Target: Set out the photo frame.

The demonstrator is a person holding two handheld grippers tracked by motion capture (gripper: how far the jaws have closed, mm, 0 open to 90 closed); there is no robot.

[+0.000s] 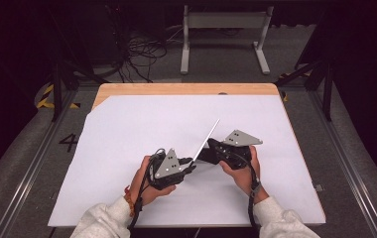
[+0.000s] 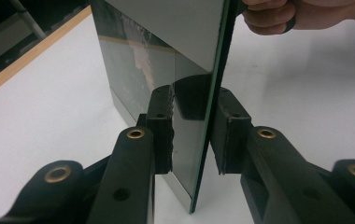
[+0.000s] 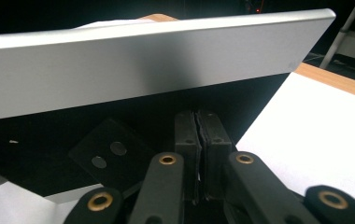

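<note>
Thin flat panel (image 1: 207, 138), silver back w/ dark glassy face, held edge-on above the white sheet (image 1: 127, 129), mid-table. Long axis runs from near-left end up toward far-right, tilted. Left gripper (image 1: 190, 163) straddles its near edge: jaws apart, right pad clear of the glass, so no clamp. Right gripper (image 1: 210, 148) jaws pressed together; what they pinch, can't tell. Wooden table (image 1: 186, 89) beneath.

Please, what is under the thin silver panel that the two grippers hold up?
Under the raised panel lies the white sheet covering the wooden table. The grippers and hands cover the part beneath its lower edge, so I cannot see whether that edge touches the sheet.
</note>
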